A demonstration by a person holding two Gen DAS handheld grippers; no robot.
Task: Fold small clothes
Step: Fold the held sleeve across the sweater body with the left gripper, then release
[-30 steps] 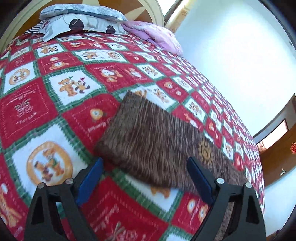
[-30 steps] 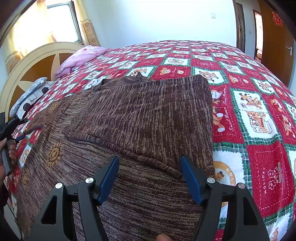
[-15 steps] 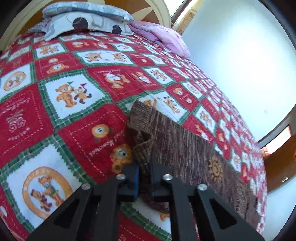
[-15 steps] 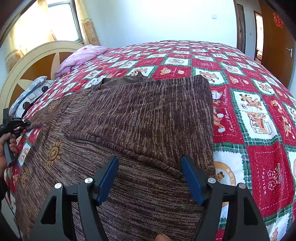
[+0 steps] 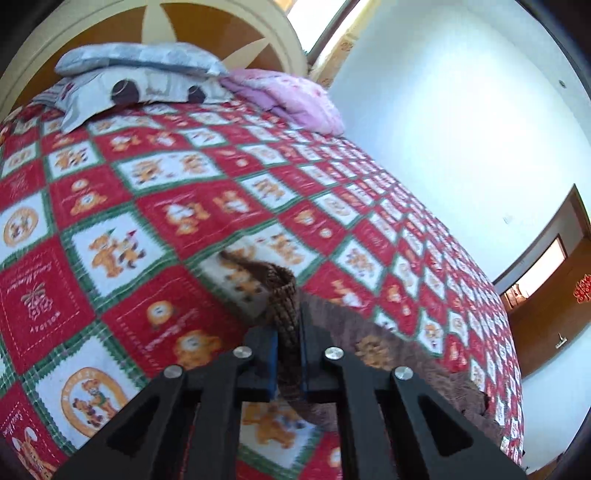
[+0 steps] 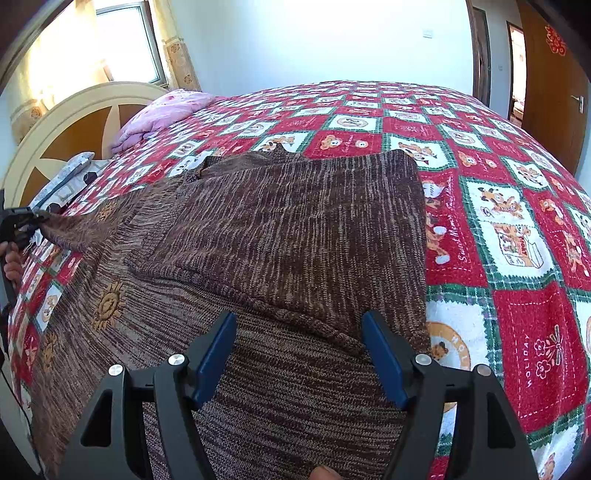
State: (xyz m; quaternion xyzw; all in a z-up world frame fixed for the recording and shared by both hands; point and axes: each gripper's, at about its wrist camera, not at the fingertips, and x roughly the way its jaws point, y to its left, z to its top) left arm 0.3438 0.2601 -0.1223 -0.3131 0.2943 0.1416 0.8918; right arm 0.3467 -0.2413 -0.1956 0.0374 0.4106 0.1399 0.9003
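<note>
One bed fills both views, its red, white and green patchwork quilt (image 6: 517,229) printed with little bears, and it carries everything else; a cream and orange headboard (image 5: 207,33) stands at the far end, with a grey patterned pillow (image 5: 140,70) and a crumpled pink blanket (image 5: 288,96) lying against it; white walls and a brown wooden door (image 6: 554,74) stand behind the bed.

Next in size, the brown knit sweater (image 6: 280,236) lies spread over the near part of the quilt, embroidered with small golden suns; one side panel is folded across the body and lies flat on top, its edge running slantwise between the right gripper's fingers; the sleeve on the left side is raised off the quilt, stretched toward the left edge of the right wrist view.

Smaller again, the right gripper (image 6: 299,354) hangs low over the sweater's hem, its blue pads (image 6: 216,356) set wide apart and holding nothing; whether they touch the knit cannot be told; a fingertip shows at the bottom edge of that view.

Smallest, the left gripper (image 5: 288,354) is clamped on the ribbed cuff (image 5: 282,299) of the sleeve, the knit standing up between the closed pads and clear of the quilt; from the right wrist view it appears at far left, held by a hand (image 6: 11,258).
</note>
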